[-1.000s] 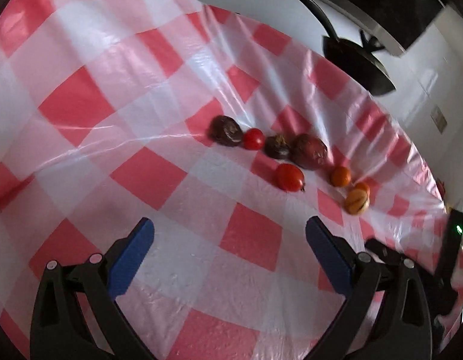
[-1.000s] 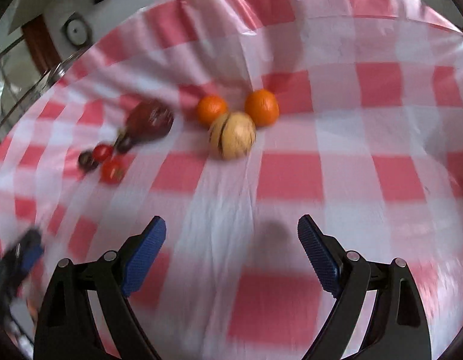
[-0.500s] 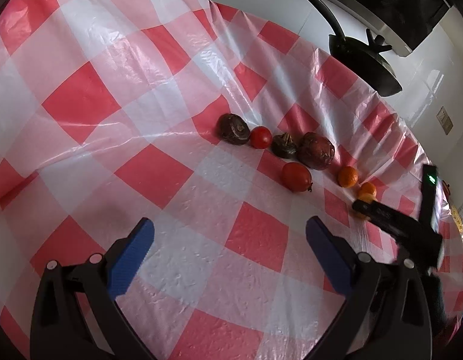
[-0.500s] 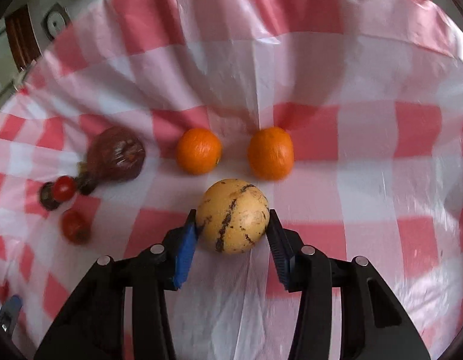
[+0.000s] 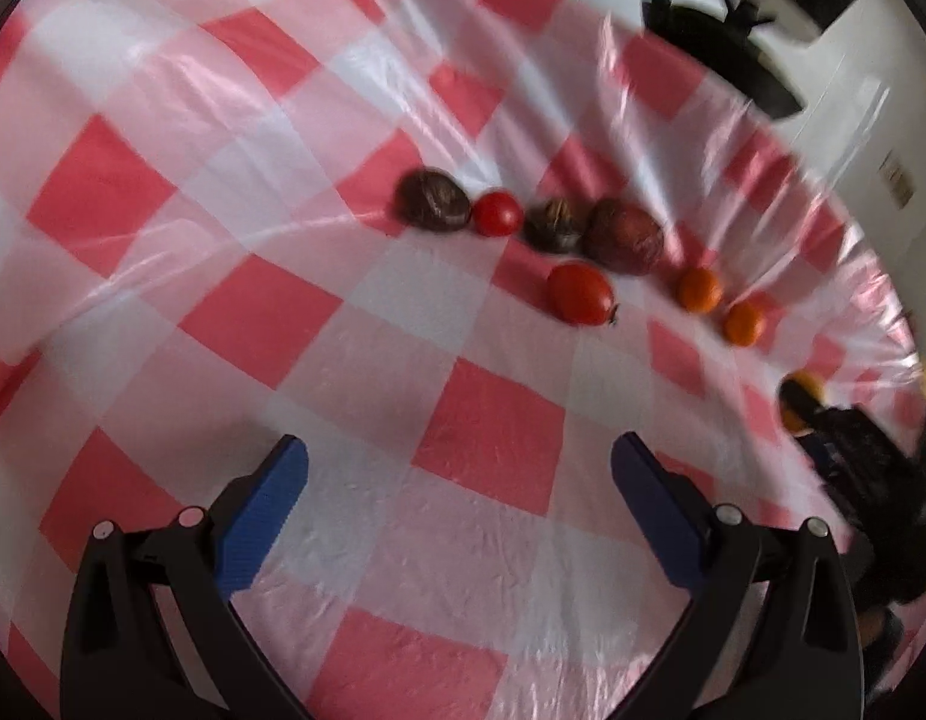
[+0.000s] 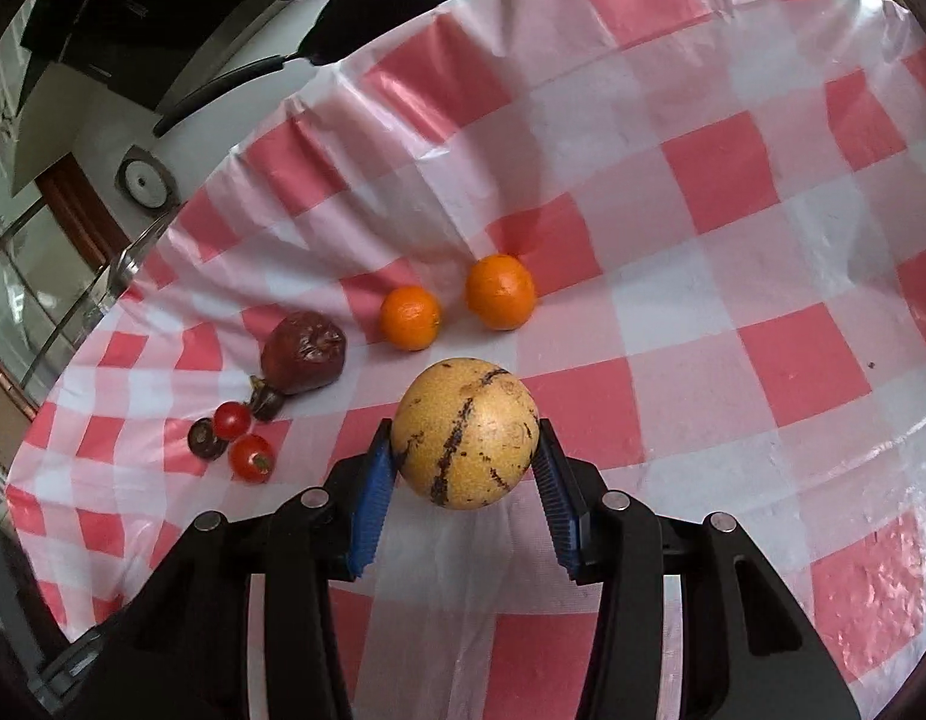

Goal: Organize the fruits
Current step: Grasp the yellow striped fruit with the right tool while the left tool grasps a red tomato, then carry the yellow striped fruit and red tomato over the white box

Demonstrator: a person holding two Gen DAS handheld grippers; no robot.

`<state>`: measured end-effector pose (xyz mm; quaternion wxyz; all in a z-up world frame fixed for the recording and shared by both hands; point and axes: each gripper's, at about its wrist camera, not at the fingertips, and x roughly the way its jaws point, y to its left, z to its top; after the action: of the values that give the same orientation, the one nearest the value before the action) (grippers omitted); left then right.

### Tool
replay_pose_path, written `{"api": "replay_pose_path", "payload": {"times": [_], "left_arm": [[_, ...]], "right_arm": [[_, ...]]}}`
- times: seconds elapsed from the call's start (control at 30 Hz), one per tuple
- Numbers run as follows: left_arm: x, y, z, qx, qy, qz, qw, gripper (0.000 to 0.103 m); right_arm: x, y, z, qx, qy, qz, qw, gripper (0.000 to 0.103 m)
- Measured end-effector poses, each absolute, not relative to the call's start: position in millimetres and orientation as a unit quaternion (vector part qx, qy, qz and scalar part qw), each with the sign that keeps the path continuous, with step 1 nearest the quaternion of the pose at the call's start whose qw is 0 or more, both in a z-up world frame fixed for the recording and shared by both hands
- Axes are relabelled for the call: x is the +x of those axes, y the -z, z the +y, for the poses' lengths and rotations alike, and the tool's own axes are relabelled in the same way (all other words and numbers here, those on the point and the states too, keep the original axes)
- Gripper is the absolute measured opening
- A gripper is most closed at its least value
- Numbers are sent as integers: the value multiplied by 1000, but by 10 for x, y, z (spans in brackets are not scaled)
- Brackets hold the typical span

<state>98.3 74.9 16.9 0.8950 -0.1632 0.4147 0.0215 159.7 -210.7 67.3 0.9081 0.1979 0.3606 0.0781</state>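
Note:
My right gripper (image 6: 466,456) is shut on a yellow round fruit with dark streaks (image 6: 467,432), held clear of the cloth. Beyond it lie two oranges (image 6: 410,318) (image 6: 501,293), a wrinkled dark red fruit (image 6: 303,353), two small dark fruits (image 6: 206,439) and two red tomatoes (image 6: 251,457). In the left wrist view my left gripper (image 5: 459,480) stands open over bare cloth, well short of the row of fruit: a dark fruit (image 5: 434,200), a small tomato (image 5: 497,213), a larger tomato (image 5: 581,294), the oranges (image 5: 699,289). At the right edge the right gripper (image 5: 847,450) shows with the yellow fruit (image 5: 803,389).
A red and white checked plastic cloth (image 6: 763,192) covers the table. A black pan (image 6: 396,0) with a long handle sits past the cloth's far edge on a white counter. A window frame (image 6: 36,276) stands at the left.
My right gripper moved up to the yellow fruit, closed on it and lifted it back from the oranges. The left gripper drifted a little and stayed open.

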Motion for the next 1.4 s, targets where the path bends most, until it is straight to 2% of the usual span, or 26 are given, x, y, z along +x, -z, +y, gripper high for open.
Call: {"api": "replay_pose_path", "payload": {"times": [0.2, 0.4, 0.43, 0.53, 0.57, 0.9, 1.17, 1.4], "left_arm": [[1469, -237, 270, -66, -19, 413, 908, 101], [1974, -175, 4, -29, -28, 427, 904, 87], [2034, -171, -15, -26, -32, 426, 904, 81], [2101, -139, -2, -26, -39, 437, 898, 47], [2080, -148, 17, -34, -28, 435, 900, 40], [1263, -325, 129, -57, 3, 374, 926, 39], [1062, -359, 9, -38, 1, 378, 925, 39], [529, -372, 132, -17, -19, 390, 921, 39]], "right_arm": [[1567, -693, -2159, 199, -83, 360, 908, 45], [1579, -680, -2150, 198, -87, 361, 907, 45], [1583, -679, -2147, 198, -88, 361, 907, 45], [1578, -679, -2150, 200, -91, 360, 907, 45], [1578, -678, -2150, 200, -91, 360, 907, 45], [1589, -673, -2148, 199, -89, 361, 906, 45], [1616, -653, -2134, 199, -86, 370, 903, 45], [1630, -642, -2120, 199, -82, 375, 902, 45]]}}
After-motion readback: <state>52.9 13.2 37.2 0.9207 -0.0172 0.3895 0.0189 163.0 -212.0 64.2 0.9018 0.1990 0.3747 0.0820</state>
